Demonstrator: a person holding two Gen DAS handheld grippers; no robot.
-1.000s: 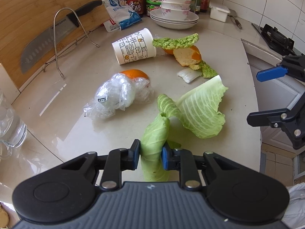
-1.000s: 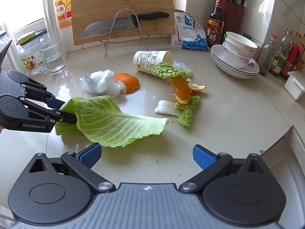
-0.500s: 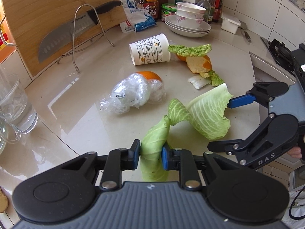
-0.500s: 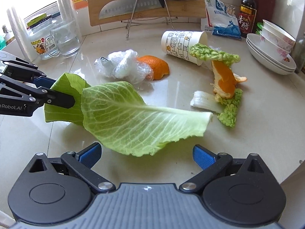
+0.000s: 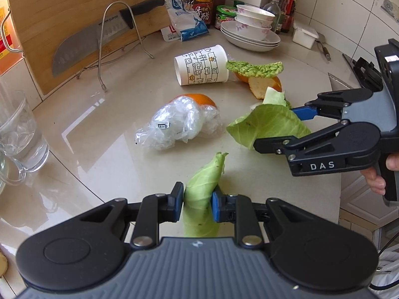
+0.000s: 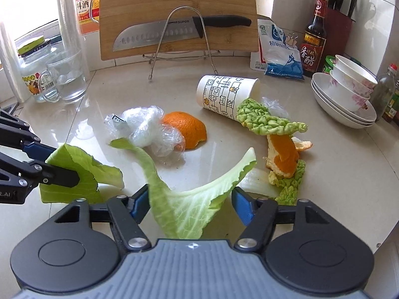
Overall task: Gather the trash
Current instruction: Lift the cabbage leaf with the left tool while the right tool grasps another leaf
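My left gripper (image 5: 195,205) is shut on the stem end of a green cabbage leaf (image 5: 202,194) and holds it above the counter. The leaf's broad end (image 6: 189,199) hangs between the fingers of my right gripper (image 6: 190,205), which are partly closed around it with a gap at the right pad. The right gripper (image 5: 281,129) also shows in the left wrist view. On the counter lie a crumpled plastic wrap (image 6: 149,132), orange peels (image 6: 189,128), a tipped paper cup (image 6: 224,94) and green leaf scraps (image 6: 269,120).
A cutting board (image 6: 174,5) with a knife (image 6: 162,33) on a wire rack stands at the back. Stacked bowls and plates (image 6: 349,94) and bottles are at the right, a glass of water (image 6: 67,77) at the left. The counter's edge (image 5: 334,199) is at the right.
The left gripper lifted the cabbage leaf off the counter. The right gripper moved in around the leaf's broad end and its fingers narrowed from wide open.
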